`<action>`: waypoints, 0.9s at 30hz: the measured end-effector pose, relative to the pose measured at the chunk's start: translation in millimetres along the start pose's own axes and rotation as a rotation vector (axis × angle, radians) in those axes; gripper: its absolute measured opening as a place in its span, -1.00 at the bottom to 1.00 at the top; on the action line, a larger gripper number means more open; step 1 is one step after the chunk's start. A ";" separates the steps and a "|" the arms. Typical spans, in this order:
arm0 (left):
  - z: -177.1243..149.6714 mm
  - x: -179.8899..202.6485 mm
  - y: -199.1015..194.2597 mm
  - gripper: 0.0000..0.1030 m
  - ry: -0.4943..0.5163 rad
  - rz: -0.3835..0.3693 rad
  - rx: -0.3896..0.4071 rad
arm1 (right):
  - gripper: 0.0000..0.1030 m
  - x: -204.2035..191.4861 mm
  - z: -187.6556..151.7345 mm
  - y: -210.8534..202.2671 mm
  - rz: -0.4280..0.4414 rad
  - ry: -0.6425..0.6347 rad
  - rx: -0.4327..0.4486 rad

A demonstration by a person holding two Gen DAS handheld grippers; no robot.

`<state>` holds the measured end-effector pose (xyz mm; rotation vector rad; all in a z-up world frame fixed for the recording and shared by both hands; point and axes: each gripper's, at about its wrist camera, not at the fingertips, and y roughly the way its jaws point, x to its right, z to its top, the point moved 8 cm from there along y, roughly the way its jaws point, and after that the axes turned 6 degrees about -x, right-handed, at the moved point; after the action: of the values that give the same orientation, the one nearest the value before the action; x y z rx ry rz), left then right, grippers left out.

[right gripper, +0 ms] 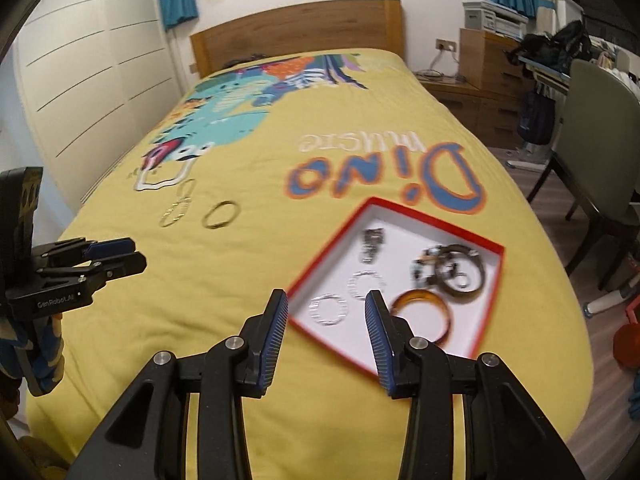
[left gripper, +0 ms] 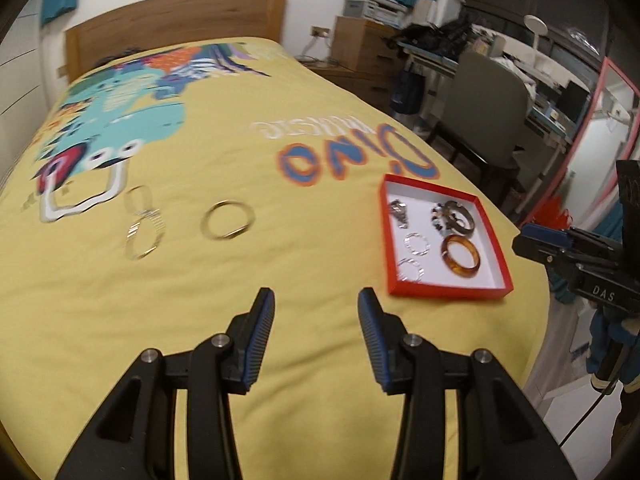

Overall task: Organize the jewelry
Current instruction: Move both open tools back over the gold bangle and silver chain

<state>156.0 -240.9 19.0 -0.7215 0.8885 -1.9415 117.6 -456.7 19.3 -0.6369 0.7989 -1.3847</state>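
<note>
A red box with a white inside (left gripper: 496, 236) (right gripper: 490, 280) lies on the yellow bedspread. It holds an amber bangle (left gripper: 460, 262) (right gripper: 424, 304), a dark bangle (left gripper: 460, 218) (right gripper: 460, 270), two silver rings (left gripper: 416, 245) (right gripper: 328, 310) and a small metal piece (left gripper: 400, 212). Loose on the spread to the left lie a brass-coloured bangle (left gripper: 228, 219) (right gripper: 220, 214) and linked silver bangles (left gripper: 140, 232) (right gripper: 176, 212). My left gripper (left gripper: 316, 300) is open and empty above bare spread. My right gripper (right gripper: 326, 300) is open and empty over the box's near corner.
The bed (right gripper: 224, 288) has a wooden headboard (right gripper: 296, 28) at the far end. White wardrobe doors (right gripper: 80, 100) stand on the left. A chair (right gripper: 596, 136), desk and drawers (right gripper: 492, 68) stand on the right of the bed, with wooden floor beside it.
</note>
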 end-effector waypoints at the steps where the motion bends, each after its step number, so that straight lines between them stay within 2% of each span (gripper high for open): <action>1: -4.8 -6.0 -6.1 -0.20 -0.009 0.007 0.009 | -0.19 -6.7 -0.7 -1.9 0.005 -0.003 0.003; 8: -47.9 -59.5 -51.5 -0.20 -0.080 0.067 0.050 | -0.16 -60.3 -9.4 -17.0 0.045 -0.029 0.032; 15: -79.7 -94.5 -90.1 -0.19 -0.129 0.121 0.082 | -0.16 -104.9 -6.9 -33.6 0.065 -0.056 0.055; 18: -89.8 -112.6 -102.6 -0.10 -0.164 0.143 0.093 | -0.14 -123.5 -3.5 -38.4 0.072 -0.082 0.064; 22: -95.0 -132.9 -103.4 -0.07 -0.194 0.171 0.086 | -0.14 -141.1 1.8 -33.1 0.076 -0.109 0.067; 27: -84.1 -153.3 -83.6 -0.07 -0.229 0.174 0.061 | -0.14 -147.7 14.9 -3.0 0.082 -0.101 0.049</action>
<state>124.9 -49.7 15.3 -0.7854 0.7236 -1.6866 126.6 -311.3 47.8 -0.6247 0.7005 -1.2838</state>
